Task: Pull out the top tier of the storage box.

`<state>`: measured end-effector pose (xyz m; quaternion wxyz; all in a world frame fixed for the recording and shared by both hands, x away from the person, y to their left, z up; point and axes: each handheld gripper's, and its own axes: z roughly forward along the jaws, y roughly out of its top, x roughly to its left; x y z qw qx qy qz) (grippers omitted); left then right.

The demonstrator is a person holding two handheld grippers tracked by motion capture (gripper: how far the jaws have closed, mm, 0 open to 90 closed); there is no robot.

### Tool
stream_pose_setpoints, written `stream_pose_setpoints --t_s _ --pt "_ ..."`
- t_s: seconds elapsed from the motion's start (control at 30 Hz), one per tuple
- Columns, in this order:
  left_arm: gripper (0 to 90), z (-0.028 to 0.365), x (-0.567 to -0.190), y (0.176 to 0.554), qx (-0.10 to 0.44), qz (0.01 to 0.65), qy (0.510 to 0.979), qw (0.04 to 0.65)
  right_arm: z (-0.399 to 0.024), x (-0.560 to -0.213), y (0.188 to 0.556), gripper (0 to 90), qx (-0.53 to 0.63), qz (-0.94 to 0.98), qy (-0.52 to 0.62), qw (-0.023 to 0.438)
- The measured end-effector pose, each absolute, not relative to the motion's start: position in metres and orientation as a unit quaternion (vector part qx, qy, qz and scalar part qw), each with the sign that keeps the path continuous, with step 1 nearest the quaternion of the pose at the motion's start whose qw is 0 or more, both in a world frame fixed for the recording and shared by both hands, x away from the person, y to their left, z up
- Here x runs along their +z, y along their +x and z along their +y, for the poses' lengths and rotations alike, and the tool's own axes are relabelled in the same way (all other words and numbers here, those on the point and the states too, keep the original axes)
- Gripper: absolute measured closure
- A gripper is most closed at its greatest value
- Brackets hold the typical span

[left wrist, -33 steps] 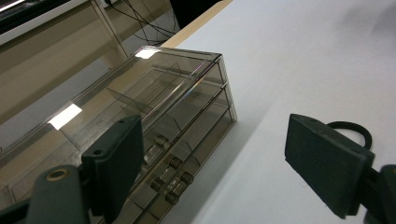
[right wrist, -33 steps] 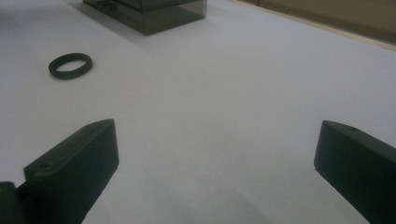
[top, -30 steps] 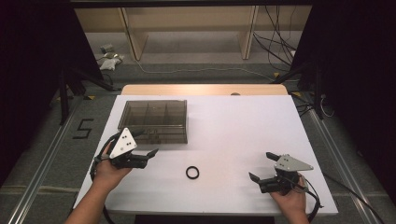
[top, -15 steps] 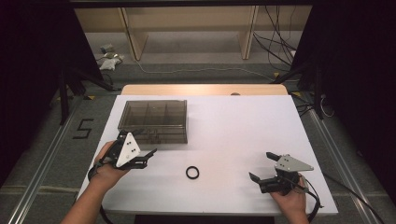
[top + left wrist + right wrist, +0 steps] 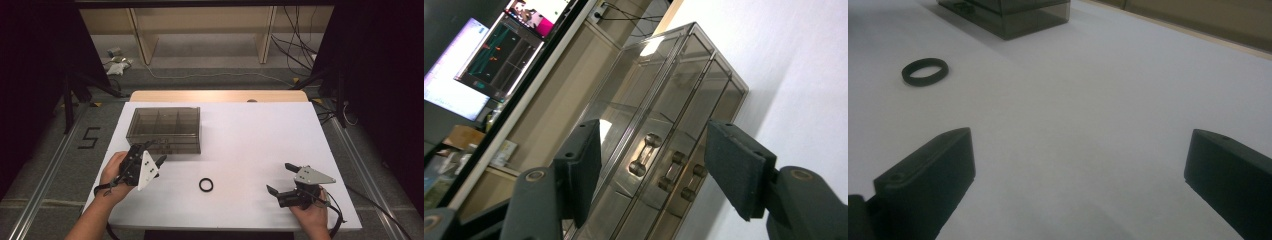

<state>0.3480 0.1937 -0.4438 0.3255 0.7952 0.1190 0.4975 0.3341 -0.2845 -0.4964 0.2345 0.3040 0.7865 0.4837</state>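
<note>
Smoked-plastic compartment box [image 5: 166,129] sits far-left on the white table [image 5: 260,145], and the left gripper [image 5: 156,161], rolled on its side just before the box's near wall, points at its latches [image 5: 644,154]; its jaws have just been closing, nothing between them. Right gripper [image 5: 281,179] rests near-right, jaws spread and empty. Between the two lies a black ring [image 5: 206,184].
</note>
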Motion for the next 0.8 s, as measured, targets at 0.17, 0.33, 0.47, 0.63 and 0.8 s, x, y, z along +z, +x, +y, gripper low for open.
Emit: stream_pose_setpoints --t_s 0.17,0.33,0.47,0.63,0.8 --pt "39.9 0.192 -0.448 0.344 0.536 0.114 0.775 0.314 -0.284 -0.496 0.334 1.1 0.484 0.787 0.303 0.234" --pt "35.5 0.189 -0.455 0.343 0.566 0.102 0.767 0.285 -0.284 -0.496 0.334 1.1 0.483 0.788 0.303 0.234" --pt "35.2 0.188 -0.457 0.343 0.577 0.099 0.764 0.272 -0.284 -0.496 0.334 1.1 0.483 0.788 0.302 0.235" --pt "35.9 0.186 -0.461 0.343 0.59 0.089 0.762 0.251 -0.284 -0.496 0.334 1.1 0.482 0.788 0.303 0.234" --pt "35.0 0.185 -0.464 0.342 0.601 0.079 0.761 0.231 -0.284 -0.496 0.334 1.1 0.482 0.788 0.303 0.234"
